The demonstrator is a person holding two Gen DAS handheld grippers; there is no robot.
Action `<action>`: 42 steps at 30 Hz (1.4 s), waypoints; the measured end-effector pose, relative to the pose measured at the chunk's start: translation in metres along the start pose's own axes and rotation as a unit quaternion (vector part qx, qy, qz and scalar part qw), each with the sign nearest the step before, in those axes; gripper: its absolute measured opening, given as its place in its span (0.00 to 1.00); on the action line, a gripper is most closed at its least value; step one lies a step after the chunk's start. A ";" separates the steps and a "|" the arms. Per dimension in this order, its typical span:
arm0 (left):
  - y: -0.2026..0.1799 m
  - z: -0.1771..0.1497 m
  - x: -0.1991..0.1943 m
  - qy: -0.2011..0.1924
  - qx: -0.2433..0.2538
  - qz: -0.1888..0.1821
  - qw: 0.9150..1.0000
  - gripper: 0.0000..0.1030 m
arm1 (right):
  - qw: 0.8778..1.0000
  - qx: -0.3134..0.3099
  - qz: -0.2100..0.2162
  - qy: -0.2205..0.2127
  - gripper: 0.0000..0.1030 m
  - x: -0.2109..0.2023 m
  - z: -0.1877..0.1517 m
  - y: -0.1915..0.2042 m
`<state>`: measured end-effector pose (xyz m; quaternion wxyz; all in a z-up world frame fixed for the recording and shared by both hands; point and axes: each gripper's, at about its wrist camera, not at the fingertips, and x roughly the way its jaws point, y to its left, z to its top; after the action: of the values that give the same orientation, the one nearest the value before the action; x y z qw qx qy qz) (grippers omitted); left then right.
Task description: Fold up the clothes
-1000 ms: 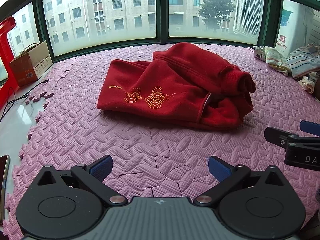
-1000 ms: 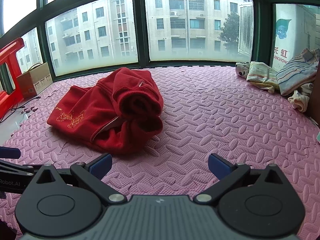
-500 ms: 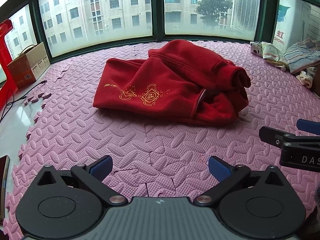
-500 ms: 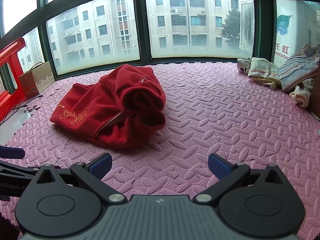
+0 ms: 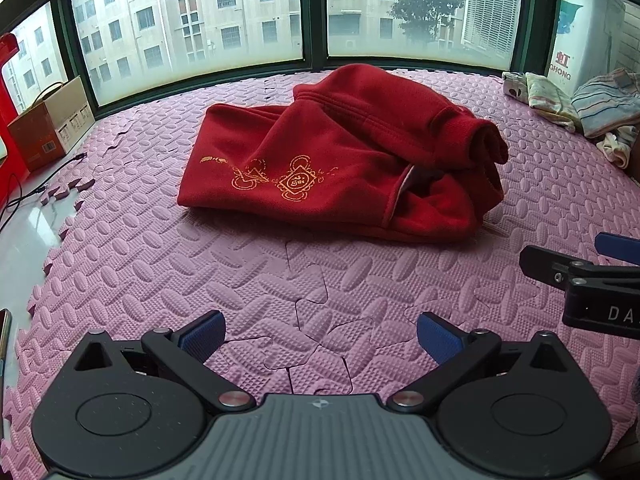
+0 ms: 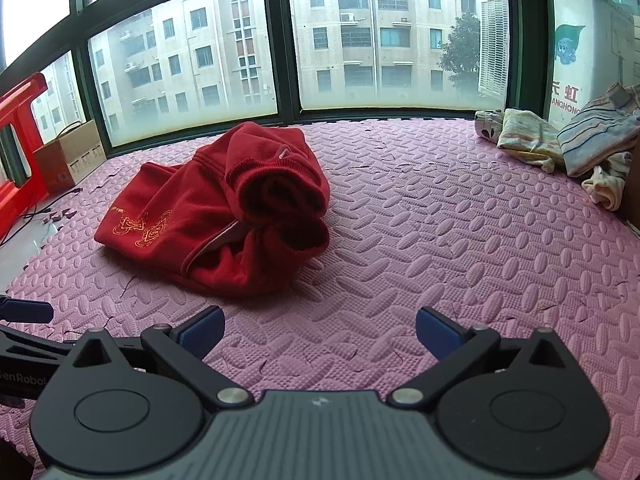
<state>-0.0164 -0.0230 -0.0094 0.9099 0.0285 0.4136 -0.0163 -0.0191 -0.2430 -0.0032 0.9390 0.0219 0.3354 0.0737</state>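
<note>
A red fleece garment (image 5: 344, 168) with gold embroidery lies crumpled on the pink foam mat, its rolled cuffs pointing right. From the right wrist view the same garment (image 6: 216, 216) sits to the left of centre. My left gripper (image 5: 320, 336) hovers open over bare mat, short of the garment's near edge. My right gripper (image 6: 320, 332) is open too, with the garment ahead and to its left. The right gripper (image 5: 580, 276) also shows at the right edge of the left wrist view. Neither holds anything.
A heap of other clothes (image 6: 560, 144) lies at the far right by the wall. A cardboard box (image 5: 48, 124) and a red plastic frame (image 6: 20, 152) stand at the far left, with cables on the bare floor (image 5: 24, 232). Windows ring the mat's far side.
Both grippers have drifted a little toward the red garment, which now looks slightly larger and closer. Both stay open and the garment has not moved.
</note>
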 end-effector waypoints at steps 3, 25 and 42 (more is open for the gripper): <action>-0.001 0.001 0.002 0.002 0.001 -0.002 1.000 1.00 | 1.000 -0.001 0.001 0.002 0.99 0.002 0.001 0.000; -0.012 0.025 0.019 0.001 0.021 -0.002 1.000 1.00 | 1.000 -0.015 0.005 -0.007 0.99 0.021 0.028 0.001; -0.042 0.046 0.028 -0.024 0.062 -0.028 0.997 0.99 | 0.999 -0.037 0.007 -0.014 0.99 0.029 0.054 -0.007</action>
<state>0.0342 -0.0680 -0.0016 0.9152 0.0724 0.3906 -0.0678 0.0382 -0.2453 0.0192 0.9432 -0.0097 0.3189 0.0923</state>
